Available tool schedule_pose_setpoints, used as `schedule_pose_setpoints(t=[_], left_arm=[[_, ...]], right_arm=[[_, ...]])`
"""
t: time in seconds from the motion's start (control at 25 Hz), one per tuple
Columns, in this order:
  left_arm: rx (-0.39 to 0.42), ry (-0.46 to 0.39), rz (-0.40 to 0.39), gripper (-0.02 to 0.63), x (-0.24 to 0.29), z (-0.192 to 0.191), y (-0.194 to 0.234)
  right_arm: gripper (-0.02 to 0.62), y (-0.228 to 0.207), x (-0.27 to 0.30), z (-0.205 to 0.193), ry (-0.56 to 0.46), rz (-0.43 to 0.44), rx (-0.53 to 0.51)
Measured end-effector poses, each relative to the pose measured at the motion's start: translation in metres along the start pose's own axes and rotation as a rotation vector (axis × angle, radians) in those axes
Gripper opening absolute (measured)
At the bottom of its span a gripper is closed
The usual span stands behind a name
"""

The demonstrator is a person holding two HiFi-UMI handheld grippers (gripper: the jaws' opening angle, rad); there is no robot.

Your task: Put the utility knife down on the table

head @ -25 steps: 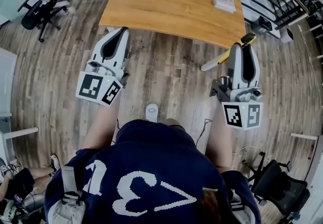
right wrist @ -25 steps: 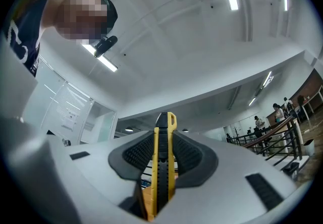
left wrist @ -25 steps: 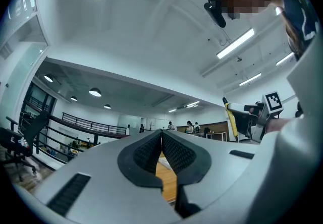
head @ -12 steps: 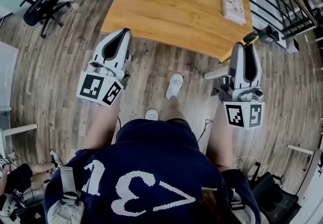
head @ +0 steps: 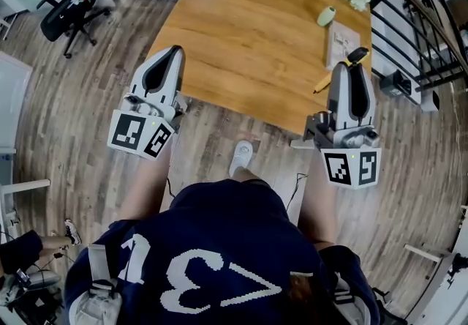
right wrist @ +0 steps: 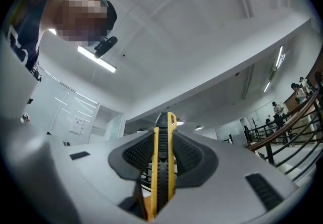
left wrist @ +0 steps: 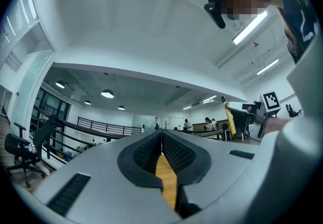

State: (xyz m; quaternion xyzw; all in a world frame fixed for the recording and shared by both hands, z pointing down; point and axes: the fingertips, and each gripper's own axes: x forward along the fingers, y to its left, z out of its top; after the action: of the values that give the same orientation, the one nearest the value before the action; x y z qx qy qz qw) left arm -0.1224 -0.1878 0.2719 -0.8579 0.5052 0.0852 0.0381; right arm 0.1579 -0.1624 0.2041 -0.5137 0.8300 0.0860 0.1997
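Over the near edge of the desk point(head: 241, 31), the head view now has the right hand-held gripper point(head: 349, 69) hanging with the utility knife point(head: 357, 57) poking out past its tips, just beside a booklet point(head: 341, 42). A second ago both grippers were out over the floor, short of the desk, so the person has basically walked up to it. The left hand-held gripper point(head: 167, 54) sits by the desk's near left edge.

In the left gripper view its jaws are pressed together with nothing in them, just a strip of desk wood showing underneath.

In the right gripper view the jaws are clamped on the knife's yellow-and-black body, which stands up between them.

So the knife's in the air, not set down yet. The carry looks about done. What's left is probably lowering it onto the wood and letting go.
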Motion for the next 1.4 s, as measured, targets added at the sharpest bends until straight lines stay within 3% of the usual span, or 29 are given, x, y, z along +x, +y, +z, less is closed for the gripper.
schedule_pose_setpoints(t=[0.28,0.52,1.08,1.4], left_arm=[[0.012,-0.005,0.032,0.017,0.088,-0.013,0.006],[0.069,-0.021,0.031,0.017,0.137,-0.016,0.01],[0.028,-0.012,-0.11,0.017,0.246,-0.043,0.068],[-0.003,0.067,-0.078,0.017,0.259,-0.087,0.077]], right_arm=[[0.124,-0.081,0.055,-0.019,0.012,0.026,0.022],[0.124,-0.126,0.09,-0.035,0.022,0.003,0.037],[0.124,-0.16,0.16,-0.075,0.059,-0.134,-0.016],[0.124,-0.18,0.16,-0.153,0.243,-0.142,0.047]])
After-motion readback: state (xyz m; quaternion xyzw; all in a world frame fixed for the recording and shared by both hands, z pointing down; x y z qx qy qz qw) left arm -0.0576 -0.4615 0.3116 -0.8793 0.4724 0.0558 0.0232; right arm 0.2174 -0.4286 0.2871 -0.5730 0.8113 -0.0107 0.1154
